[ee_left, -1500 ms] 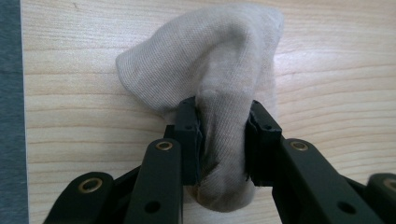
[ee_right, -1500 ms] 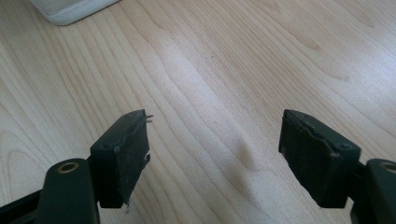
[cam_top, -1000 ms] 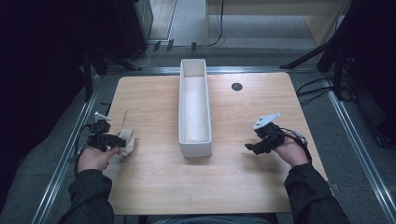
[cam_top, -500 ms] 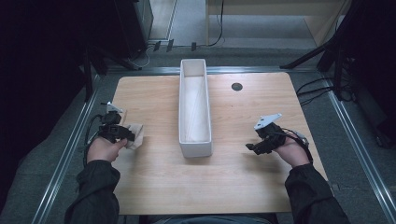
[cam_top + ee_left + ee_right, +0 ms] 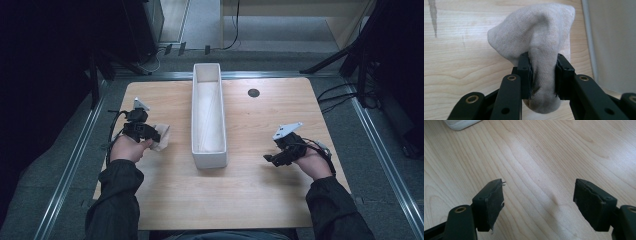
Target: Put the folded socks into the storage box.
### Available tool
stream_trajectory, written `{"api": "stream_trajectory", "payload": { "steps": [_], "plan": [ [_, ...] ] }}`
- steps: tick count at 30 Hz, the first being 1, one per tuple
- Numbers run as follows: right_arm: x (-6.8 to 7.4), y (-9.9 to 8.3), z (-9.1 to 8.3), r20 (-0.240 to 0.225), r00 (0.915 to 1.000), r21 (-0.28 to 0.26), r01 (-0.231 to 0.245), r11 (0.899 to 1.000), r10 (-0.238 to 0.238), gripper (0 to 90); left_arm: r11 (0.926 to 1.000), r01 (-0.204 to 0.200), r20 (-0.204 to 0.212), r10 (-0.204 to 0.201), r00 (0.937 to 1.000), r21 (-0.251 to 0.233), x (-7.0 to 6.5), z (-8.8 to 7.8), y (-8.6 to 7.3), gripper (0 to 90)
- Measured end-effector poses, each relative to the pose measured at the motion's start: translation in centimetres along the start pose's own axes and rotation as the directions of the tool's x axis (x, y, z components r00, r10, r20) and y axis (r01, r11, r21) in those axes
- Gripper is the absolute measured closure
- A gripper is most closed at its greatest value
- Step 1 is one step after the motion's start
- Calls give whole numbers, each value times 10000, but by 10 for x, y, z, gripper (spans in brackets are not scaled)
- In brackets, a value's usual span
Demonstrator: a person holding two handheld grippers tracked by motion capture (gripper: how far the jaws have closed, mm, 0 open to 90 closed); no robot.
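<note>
Wooden desk [image 5: 250, 200] carries a long white bin [image 5: 208, 120] at centre. Left of the bin, left tool [image 5: 150, 134] clamps a bunched beige sock [image 5: 536, 50], close beside the bin wall. Right of the bin, right tool [image 5: 270, 160] hangs with jaws spread, grasping nothing.

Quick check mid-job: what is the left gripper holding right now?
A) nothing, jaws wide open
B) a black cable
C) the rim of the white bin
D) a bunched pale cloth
D: in the left gripper view the left gripper has its pads pressed on a bunched pale cloth, beside the white bin.
</note>
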State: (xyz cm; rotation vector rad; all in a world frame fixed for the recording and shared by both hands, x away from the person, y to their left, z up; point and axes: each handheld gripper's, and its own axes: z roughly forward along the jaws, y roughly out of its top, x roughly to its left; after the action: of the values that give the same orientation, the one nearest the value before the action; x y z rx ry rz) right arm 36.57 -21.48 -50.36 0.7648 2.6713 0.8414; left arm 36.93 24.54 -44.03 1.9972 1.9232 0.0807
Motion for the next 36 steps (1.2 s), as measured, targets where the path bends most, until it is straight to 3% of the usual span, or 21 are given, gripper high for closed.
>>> {"api": "stream_trajectory", "payload": {
  "steps": [6, 12, 27, 36],
  "plan": [
    [0, -3, -1, 23, 10000, 12, -64, 10000, 64, 245, 9998, -210, 137, 210, 9997, 27, -15, -5, 8, 700],
    [0, -6, -3, 83, 9999, 3, -92, 10000, 92, 245, 9998, -101, 119, 103, 9999, -190, -26, -11, 18, 700],
    [1, -10, -6, 94, 9999, -32, -129, 9999, 129, 245, 9968, -713, 386, 727, 9966, -356, -59, -26, 38, 700],
    [1, -12, -8, 200, 9995, -73, -224, 9997, 225, 245, 9912, -1236, 575, 1263, 9903, -479, -92, -32, 53, 699]
  ]
}}
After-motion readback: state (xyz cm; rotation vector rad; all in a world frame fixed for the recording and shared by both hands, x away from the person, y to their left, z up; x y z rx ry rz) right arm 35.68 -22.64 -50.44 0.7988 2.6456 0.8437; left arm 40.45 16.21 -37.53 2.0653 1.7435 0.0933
